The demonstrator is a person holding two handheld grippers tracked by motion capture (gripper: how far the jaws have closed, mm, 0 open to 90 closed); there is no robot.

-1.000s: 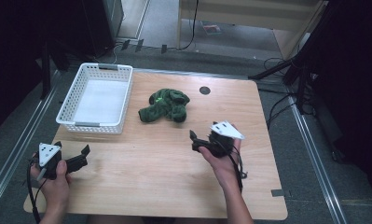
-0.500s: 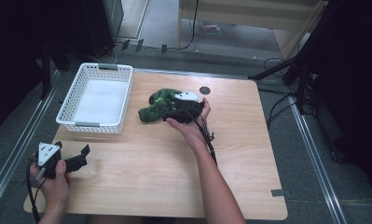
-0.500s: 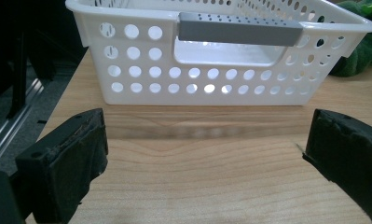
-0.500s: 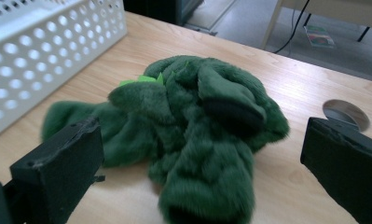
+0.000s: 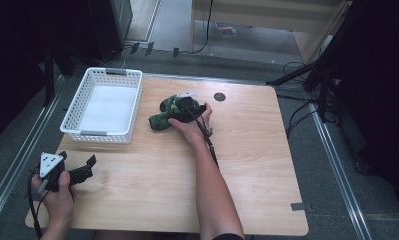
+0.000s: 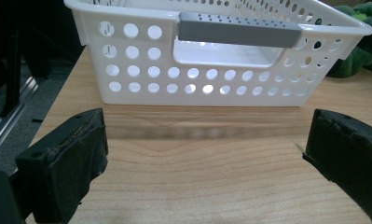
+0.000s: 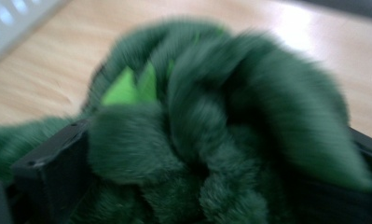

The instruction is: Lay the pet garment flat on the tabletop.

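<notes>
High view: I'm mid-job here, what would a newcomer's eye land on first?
Probably the green plush toy near the table's middle, with the right gripper pushed onto it; its jaws have just been closing, with fur between them. Next, the white basket to its left, apart from the toy. The left gripper waits open at the near left edge.

White perforated basket [image 5: 103, 106] on wooden table [image 5: 257, 150], grey-handled, near the left edge.

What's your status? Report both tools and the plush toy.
Left tool open, idle. Right tool jaws have just been closing around green plush toy. White basket beside it; nothing in the way.
</notes>
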